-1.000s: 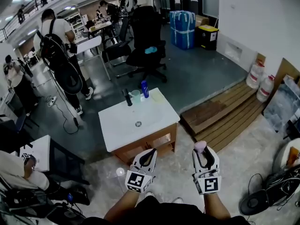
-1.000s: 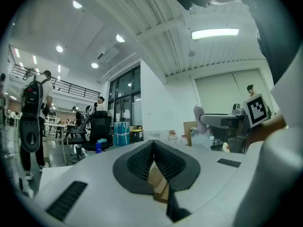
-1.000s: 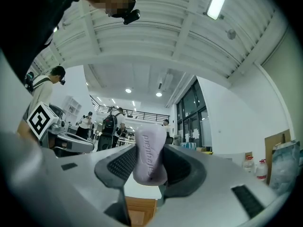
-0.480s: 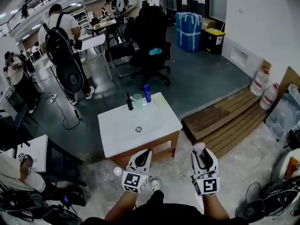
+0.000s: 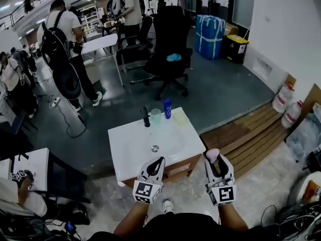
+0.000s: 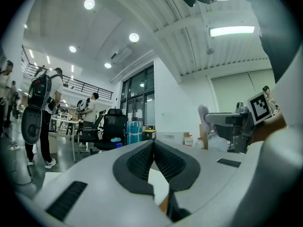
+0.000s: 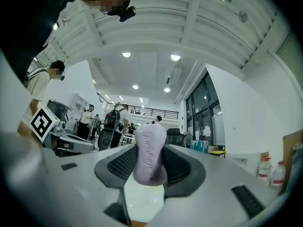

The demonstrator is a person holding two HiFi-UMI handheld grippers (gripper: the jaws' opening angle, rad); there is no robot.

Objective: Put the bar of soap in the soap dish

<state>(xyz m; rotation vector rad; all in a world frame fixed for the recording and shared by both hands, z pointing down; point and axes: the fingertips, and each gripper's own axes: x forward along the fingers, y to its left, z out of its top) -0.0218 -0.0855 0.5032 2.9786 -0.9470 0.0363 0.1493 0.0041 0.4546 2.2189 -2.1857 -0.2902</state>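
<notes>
A white washbasin cabinet [image 5: 129,143] stands near centre. At its far edge, a black faucet [image 5: 146,117], a clear cup [image 5: 156,116] and a blue bottle [image 5: 167,108] stand side by side. A black office chair [image 5: 170,44] stands farther off.

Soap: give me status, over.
Left gripper shut, empty. Right gripper shut on soap, upright between fingers. Sink top ahead, not reached; cup, bottle at its far edge.
</notes>
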